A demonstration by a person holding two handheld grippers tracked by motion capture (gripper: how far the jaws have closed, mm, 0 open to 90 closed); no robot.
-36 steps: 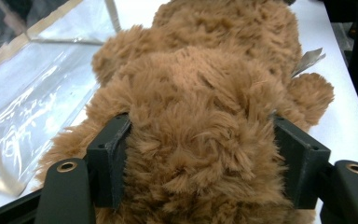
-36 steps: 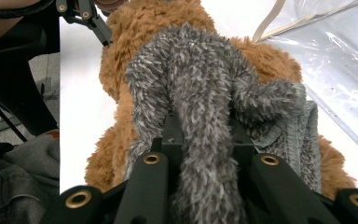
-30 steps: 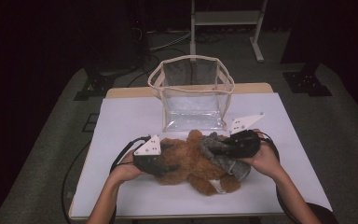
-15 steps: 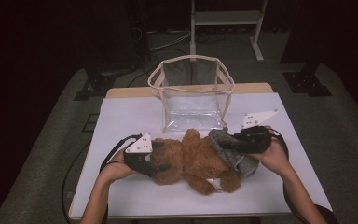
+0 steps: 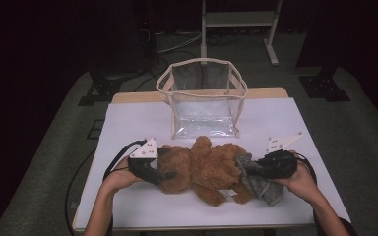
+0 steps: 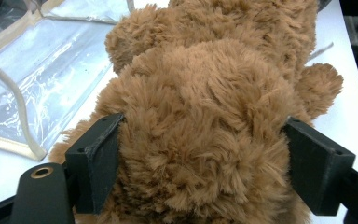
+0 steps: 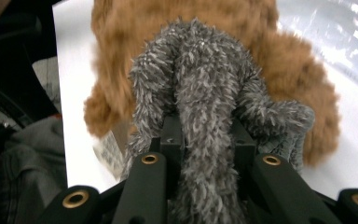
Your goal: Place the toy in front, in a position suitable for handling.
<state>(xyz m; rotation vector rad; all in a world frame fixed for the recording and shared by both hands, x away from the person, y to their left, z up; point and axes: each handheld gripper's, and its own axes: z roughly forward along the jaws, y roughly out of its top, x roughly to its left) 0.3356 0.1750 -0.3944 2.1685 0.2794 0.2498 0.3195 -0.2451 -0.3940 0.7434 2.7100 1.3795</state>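
Fingers of the left gripper (image 5: 163, 173) sit at one end of the brown plush bear (image 5: 204, 167), which lies on its side on the white table (image 5: 128, 118); at the bear's other end the right gripper (image 5: 250, 168) pinches a grey fuzzy cloth (image 5: 261, 186). Beyond both stands the clear bag (image 5: 204, 103), mouth up, well apart from the fingers. Left gripper view: black fingers (image 6: 95, 161) wide, one on each flank of the bear's (image 6: 205, 130) body, fur bulging between them; the jaws have just been opening, and whether the pads still press I cannot tell. Right gripper view: fingers (image 7: 172, 140) nearly together, clamped on a fold of the grey cloth (image 7: 200, 93), bear just behind. To do this well, I judge the right should hold firm and pull along the bear's length, while the left re-seats deeper on the body, pads square, so the bear stays put.
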